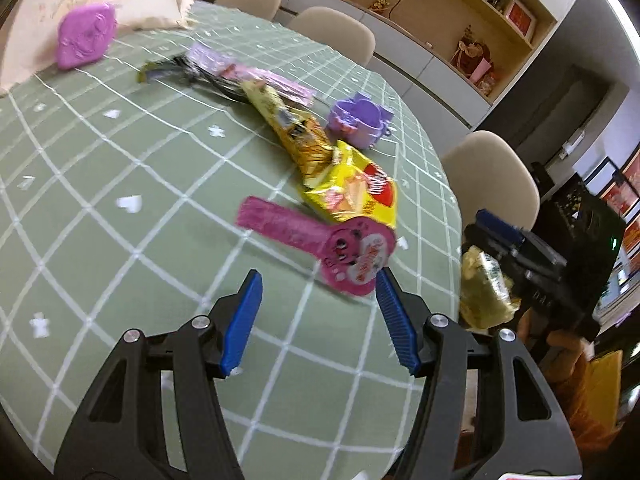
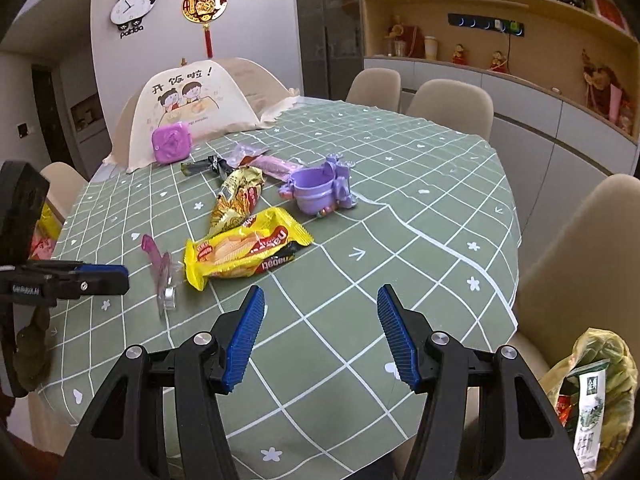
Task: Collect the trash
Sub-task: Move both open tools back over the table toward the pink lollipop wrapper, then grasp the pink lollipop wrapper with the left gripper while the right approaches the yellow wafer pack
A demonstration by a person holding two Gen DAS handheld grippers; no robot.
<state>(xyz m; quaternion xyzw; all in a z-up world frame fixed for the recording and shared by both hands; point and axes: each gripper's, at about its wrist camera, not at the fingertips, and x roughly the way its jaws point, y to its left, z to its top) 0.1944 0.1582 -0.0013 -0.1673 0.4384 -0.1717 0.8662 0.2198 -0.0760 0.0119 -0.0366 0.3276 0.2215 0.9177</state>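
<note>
Trash lies on the green checked tablecloth (image 2: pixel 400 216): a yellow wafer wrapper (image 2: pixel 244 248) (image 1: pixel 356 192), a gold-orange snack wrapper (image 2: pixel 236 200) (image 1: pixel 296 132), a pink candy package (image 1: pixel 320 240) (image 2: pixel 162 268), a pink-purple wrapper (image 2: pixel 268 164) and a dark wrapper (image 2: pixel 204 166). My left gripper (image 1: pixel 318 286) is open and empty, just short of the pink package; it also shows in the right wrist view (image 2: pixel 104 274). My right gripper (image 2: pixel 320 302) is open and empty above bare cloth, near the yellow wrapper. A yellowish trash bag (image 2: pixel 596 384) (image 1: pixel 482 292) hangs off the table's edge.
A purple toy cup (image 2: pixel 320 188) (image 1: pixel 360 120) and a purple box (image 2: pixel 172 144) (image 1: pixel 86 36) sit on the table. A cream food cover (image 2: pixel 200 100) stands at the far end. Beige chairs (image 2: pixel 452 104) ring the table; shelves (image 2: pixel 520 40) line the wall.
</note>
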